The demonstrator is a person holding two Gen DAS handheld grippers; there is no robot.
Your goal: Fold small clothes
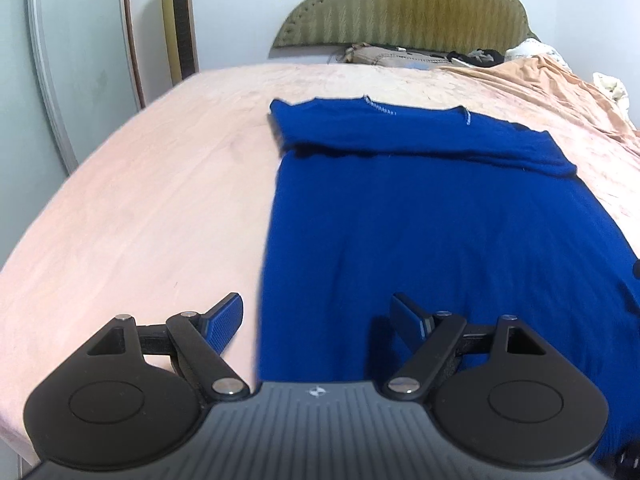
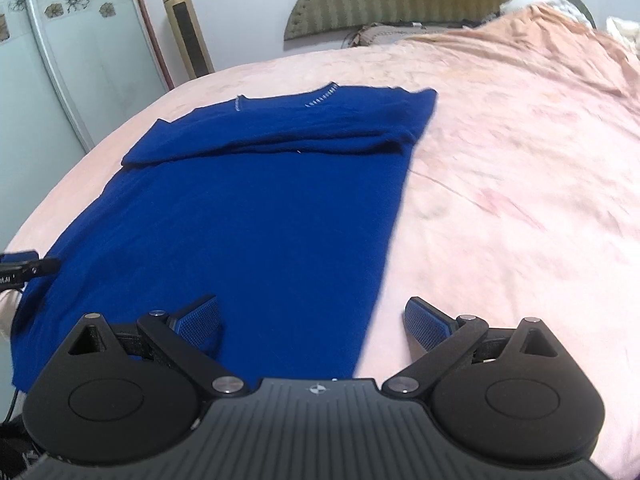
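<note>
Wardrobe flowers [image 2: 60, 4] show only rightward.

Each gripper, the left [image 1: 316, 316] and the right [image 2: 314, 320], has a grey ribbed body with a small compass-like emblem at its front edge. Two round black discs flank it. Black link bars with silver screws carry the fingers [image 1: 224, 320], faced with blue textured pads.

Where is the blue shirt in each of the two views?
Left wrist view: the blue shirt fills the centre and right, on the pink bed.
Right wrist view: the shirt lies centre-left.
Shared landmark: the gold tower fan by the wall, upper left in both.
</note>
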